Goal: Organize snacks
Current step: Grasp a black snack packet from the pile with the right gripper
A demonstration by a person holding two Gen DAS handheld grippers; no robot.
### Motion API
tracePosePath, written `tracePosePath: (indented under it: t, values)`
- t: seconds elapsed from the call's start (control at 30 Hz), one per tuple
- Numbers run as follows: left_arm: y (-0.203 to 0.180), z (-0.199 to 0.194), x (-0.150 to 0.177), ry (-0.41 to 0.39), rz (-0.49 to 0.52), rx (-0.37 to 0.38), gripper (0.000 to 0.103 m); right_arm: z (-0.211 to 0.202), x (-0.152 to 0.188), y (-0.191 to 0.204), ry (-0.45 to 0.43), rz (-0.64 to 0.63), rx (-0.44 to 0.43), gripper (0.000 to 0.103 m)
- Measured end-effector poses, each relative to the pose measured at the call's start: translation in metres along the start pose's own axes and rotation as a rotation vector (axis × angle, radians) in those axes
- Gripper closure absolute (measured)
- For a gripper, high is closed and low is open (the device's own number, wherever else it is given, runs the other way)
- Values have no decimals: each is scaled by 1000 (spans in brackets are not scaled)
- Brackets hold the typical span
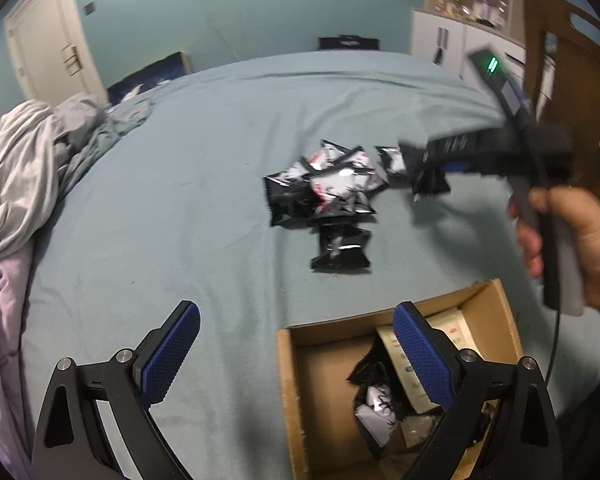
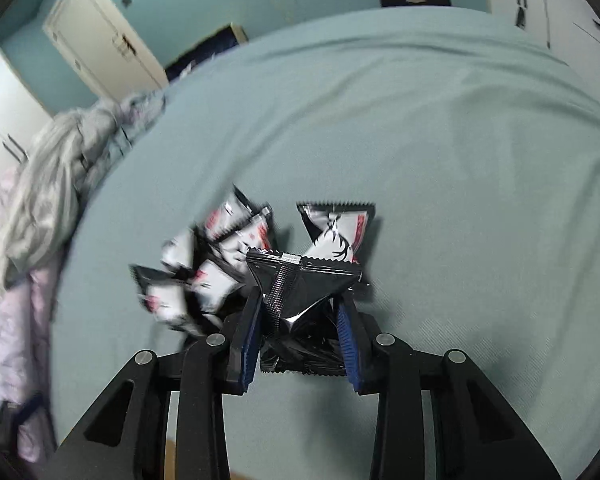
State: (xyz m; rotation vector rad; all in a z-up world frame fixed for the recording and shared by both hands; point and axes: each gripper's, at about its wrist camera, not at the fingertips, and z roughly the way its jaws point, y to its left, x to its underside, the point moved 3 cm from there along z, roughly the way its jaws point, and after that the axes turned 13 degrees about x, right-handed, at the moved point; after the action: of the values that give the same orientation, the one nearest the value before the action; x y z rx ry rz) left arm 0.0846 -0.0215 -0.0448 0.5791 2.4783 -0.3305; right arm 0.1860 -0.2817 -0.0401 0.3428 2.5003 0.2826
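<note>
One held packet: a black foil snack packet [image 2: 296, 300] sits clamped between the blue pads of the right gripper [image 2: 300, 344], seam side up, raised above the bed.
Right gripper fingers: closed tight on that packet, one pad on each side; in the left wrist view the right gripper [image 1: 430, 176] shows blurred over the right edge of the pile.
Packet pile: a heap of black-and-white snack packets [image 1: 328, 188] lies on the bed, just left of and beyond the held packet; one black packet [image 1: 342, 250] lies at the near edge of the heap, towards the box.
Lone packet: a white-and-black packet [image 2: 338, 232] lies flat just beyond the held one, apart from the blurred heap.
Cardboard box: an open box [image 1: 288, 392] rests on the bed near the left gripper, with several packets and a beige pouch inside.
Left gripper: the left gripper [image 1: 296, 356] hovers with its pads spread wide, grasping nothing, its right finger over the box.
Right hand: a bare hand [image 1: 568, 248] grips the handle.
Bed: teal sheet [image 2: 440, 140]; crumpled grey bedding [image 1: 32, 168] at the left.
</note>
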Motion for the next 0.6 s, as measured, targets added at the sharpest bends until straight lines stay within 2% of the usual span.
tracePosePath:
  t: [0.1, 0.23, 0.3, 0.4, 0.53, 0.6]
  values:
    - [-11, 13, -13, 56, 44, -7, 4, -37, 8, -11, -16, 82, -52, 70]
    - [-18, 50, -38, 201, -32, 46, 4, -86, 34, -29, -39, 117, -108, 70]
    - [-21, 65, -48, 244, -61, 57, 4, -112, 56, -37, -64, 121, -133, 70]
    - [-22, 95, -61, 314, -81, 35, 4, -136, 89, -50, -73, 128, -160, 70]
    - [-15, 130, -65, 411, -105, -3, 4, -163, 125, -68, -107, 130, -127, 70]
    - [-11, 142, -65, 443, -119, -10, 5, -176, 138, -71, -126, 153, -146, 70]
